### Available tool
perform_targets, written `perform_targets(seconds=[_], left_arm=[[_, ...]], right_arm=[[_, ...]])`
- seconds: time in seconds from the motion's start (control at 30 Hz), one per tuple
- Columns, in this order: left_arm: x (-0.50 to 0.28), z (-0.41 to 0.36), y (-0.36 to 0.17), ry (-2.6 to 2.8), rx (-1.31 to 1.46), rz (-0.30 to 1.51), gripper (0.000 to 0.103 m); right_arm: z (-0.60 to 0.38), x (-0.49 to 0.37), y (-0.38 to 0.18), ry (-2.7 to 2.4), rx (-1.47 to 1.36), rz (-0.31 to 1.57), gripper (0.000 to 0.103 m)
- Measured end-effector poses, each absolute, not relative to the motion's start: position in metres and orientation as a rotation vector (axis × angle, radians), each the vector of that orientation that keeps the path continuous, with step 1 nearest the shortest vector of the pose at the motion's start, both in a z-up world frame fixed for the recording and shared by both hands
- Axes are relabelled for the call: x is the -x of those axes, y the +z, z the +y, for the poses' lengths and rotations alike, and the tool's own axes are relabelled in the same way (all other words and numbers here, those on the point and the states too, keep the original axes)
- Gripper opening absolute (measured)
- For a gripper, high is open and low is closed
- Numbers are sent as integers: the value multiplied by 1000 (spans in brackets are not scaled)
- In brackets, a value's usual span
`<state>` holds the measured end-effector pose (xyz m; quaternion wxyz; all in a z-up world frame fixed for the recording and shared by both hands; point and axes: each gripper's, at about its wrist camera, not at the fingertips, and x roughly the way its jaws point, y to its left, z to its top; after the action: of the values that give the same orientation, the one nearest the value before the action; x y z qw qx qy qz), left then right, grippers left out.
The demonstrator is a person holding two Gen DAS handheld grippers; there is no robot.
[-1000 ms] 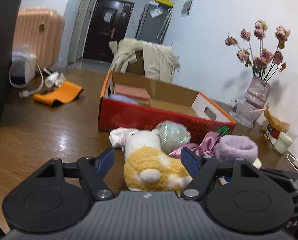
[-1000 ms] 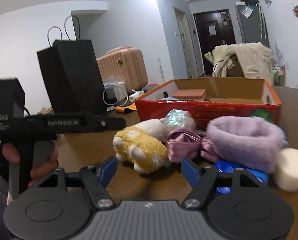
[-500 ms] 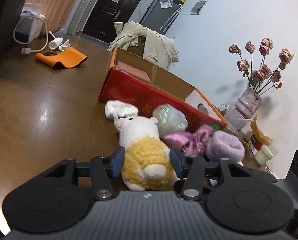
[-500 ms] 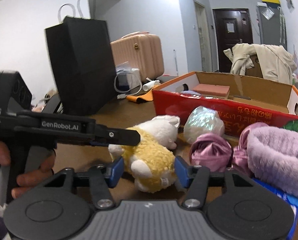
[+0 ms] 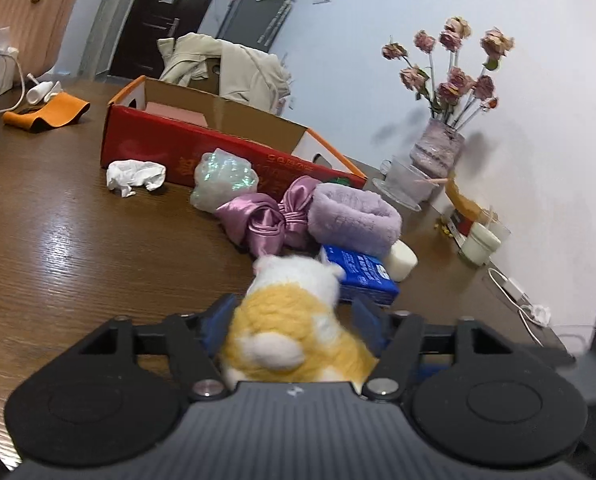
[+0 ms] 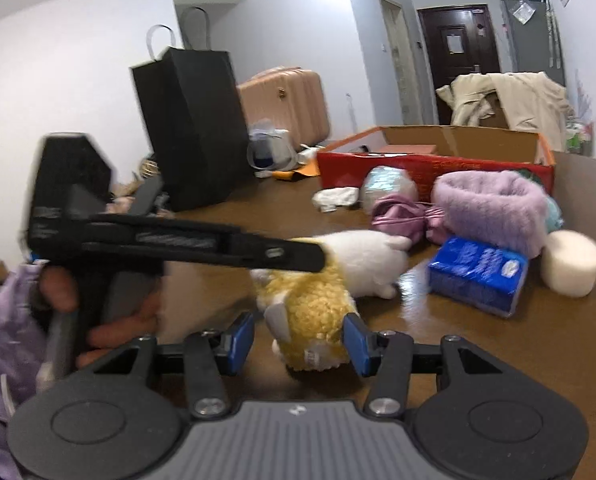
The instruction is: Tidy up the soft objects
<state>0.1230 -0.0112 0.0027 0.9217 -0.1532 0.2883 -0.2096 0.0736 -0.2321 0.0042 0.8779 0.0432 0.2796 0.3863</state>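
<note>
My left gripper [image 5: 294, 322] is shut on a yellow and white plush toy [image 5: 298, 320], held near the table's front. In the right wrist view the same plush toy [image 6: 317, 292] sits between the fingers of my right gripper [image 6: 298, 338], which touch its sides; the left gripper [image 6: 290, 254] crosses above it. A pink satin bow [image 5: 266, 220], a purple fluffy band [image 5: 353, 216], an iridescent pouch [image 5: 224, 178] and a white crumpled cloth [image 5: 134, 176] lie in front of the red cardboard box [image 5: 202, 148].
A blue tissue pack [image 5: 357, 272] and a white foam cylinder [image 5: 401, 260] lie by the purple band. A vase of dried roses [image 5: 437, 152], a glass dish and jars stand at the right wall. A black paper bag [image 6: 194, 128] stands at the left.
My left gripper closed on the plush toy and pulled it back from the pile toward the table's front. My right gripper moved in and narrowed around the toy's rear.
</note>
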Motion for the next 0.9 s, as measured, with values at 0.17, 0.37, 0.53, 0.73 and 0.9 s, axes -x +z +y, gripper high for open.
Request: perform_targets(seconds=[0.17,0.37,0.53,0.73,0.9], left_arm=[[-108,6,20,-337,281,509,83],[-77,-35,18,-237,129,484,92],[-69,-72,-3,-216,-49,451,97],[-66,-42,-4,-187,-18,468,90],[-63,6,-1,-33,7,456,86]], right_arm=[[-237,-63,16,800,-77,517,47],[-259,-94,19,514,-28,502,48],[-239,-125,29,559,-3,450,48],[-184,-179,19,674,66,541,46],[-190,-172,8,618,-26,618,45]])
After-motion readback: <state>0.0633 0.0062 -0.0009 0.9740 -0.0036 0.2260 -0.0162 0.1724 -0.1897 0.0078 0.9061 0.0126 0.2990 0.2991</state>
